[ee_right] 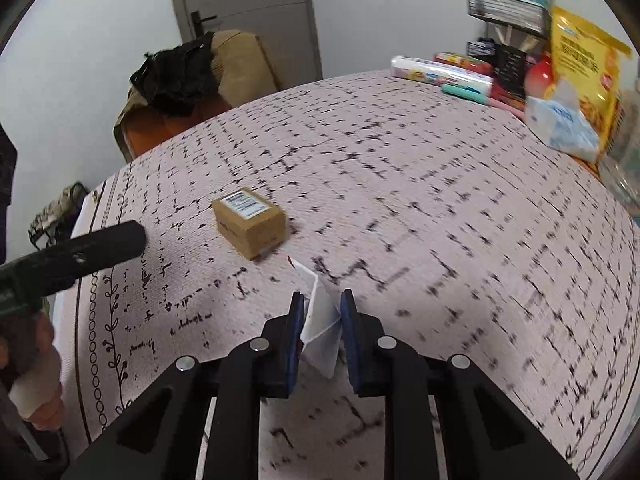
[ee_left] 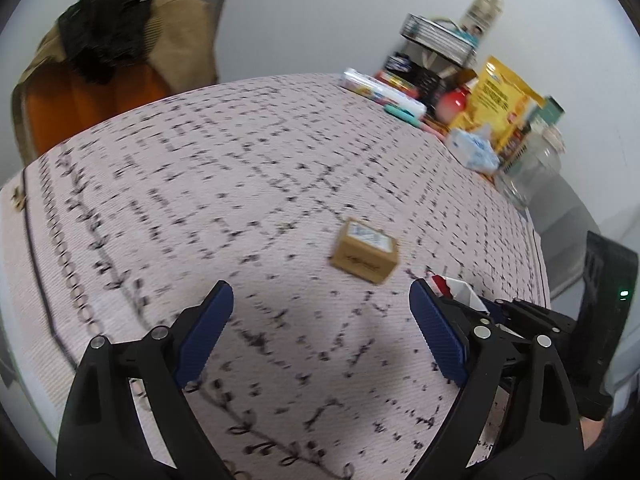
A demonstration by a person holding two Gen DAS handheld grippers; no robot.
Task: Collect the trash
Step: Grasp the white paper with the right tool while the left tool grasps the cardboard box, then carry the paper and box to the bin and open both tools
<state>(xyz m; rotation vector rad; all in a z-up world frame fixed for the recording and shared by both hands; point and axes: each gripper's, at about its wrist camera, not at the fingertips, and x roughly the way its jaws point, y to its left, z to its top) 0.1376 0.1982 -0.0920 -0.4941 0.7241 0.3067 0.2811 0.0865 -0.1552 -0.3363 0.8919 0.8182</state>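
A small brown cardboard box (ee_left: 365,254) with a white label lies on the patterned tablecloth (ee_left: 200,184), just beyond my left gripper (ee_left: 320,300), which is open and empty. The box also shows in the right wrist view (ee_right: 249,227), ahead and to the left. My right gripper (ee_right: 322,310) is shut on a folded white paper wrapper (ee_right: 320,320) with a red mark at its tip, held a little above the cloth. The wrapper and right gripper show at the right of the left wrist view (ee_left: 460,292).
Clutter lines the far right table edge: a yellow snack bag (ee_right: 580,64), a tissue pack (ee_right: 560,124), a long white packet (ee_right: 440,72), a wire rack (ee_right: 508,10), a glass jar (ee_left: 536,168). A chair draped with clothes (ee_right: 188,76) stands beyond the far edge.
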